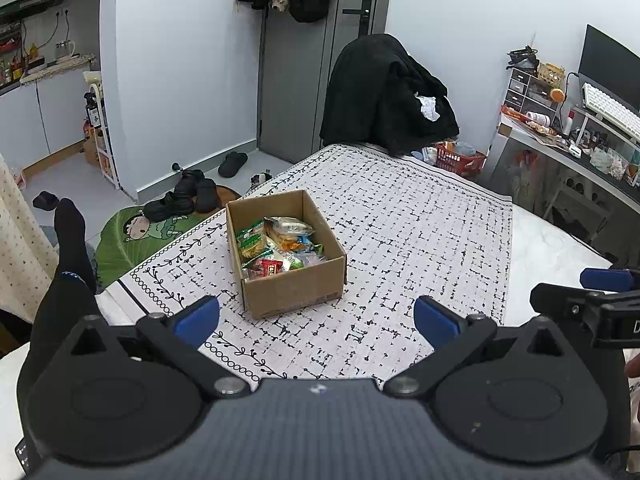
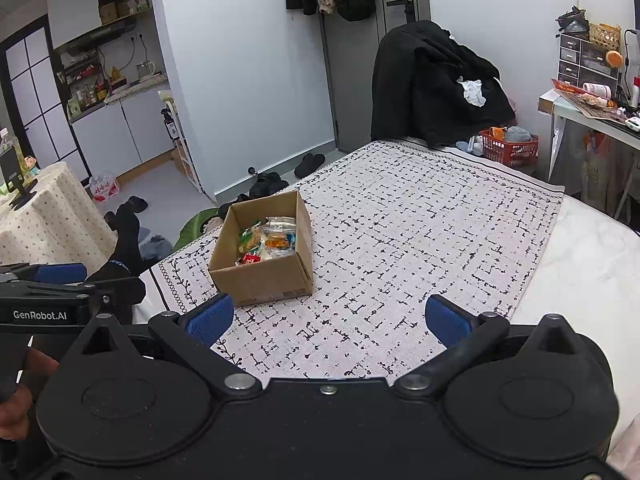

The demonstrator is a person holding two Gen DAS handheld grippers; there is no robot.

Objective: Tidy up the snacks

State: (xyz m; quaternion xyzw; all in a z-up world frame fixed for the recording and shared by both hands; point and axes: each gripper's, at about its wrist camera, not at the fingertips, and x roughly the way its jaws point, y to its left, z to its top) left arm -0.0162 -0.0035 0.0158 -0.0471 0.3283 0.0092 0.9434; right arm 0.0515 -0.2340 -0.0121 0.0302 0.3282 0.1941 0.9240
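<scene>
Cardboard box already filled with snack packets; left gripper and right gripper both spread, empty. Cloth to be checked for strays.

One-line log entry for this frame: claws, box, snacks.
left claw open, empty | right claw open, empty | cardboard box on patterned cloth, apart from both | snack packets inside box

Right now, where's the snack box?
In both wrist views the box sits open on the patterned cloth, near its left edge, ahead of both open grippers, with snacks inside.
</scene>
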